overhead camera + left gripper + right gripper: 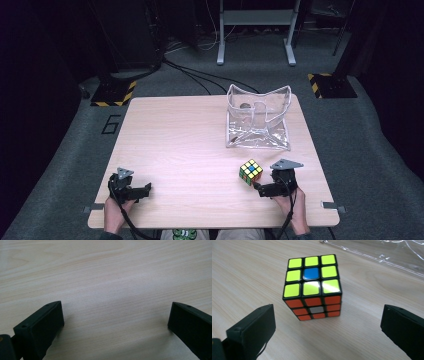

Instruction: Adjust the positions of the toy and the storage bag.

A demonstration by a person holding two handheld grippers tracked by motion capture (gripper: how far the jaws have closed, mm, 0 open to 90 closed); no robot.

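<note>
Rubik's cube [250, 171] sits on the wooden table [175, 140], near its front right part, just ahead of the right gripper [257, 188]. In the right gripper view the cube [313, 287] stands apart from both jaws, which are spread wide with nothing between them; yellow face up with a blue centre, orange face toward the camera with a white centre. Clear plastic bag [258, 117] stands open behind the cube, near but not touching. Left gripper [148, 188] rests at front left, well apart from the cube, jaws spread over bare wood.
</note>
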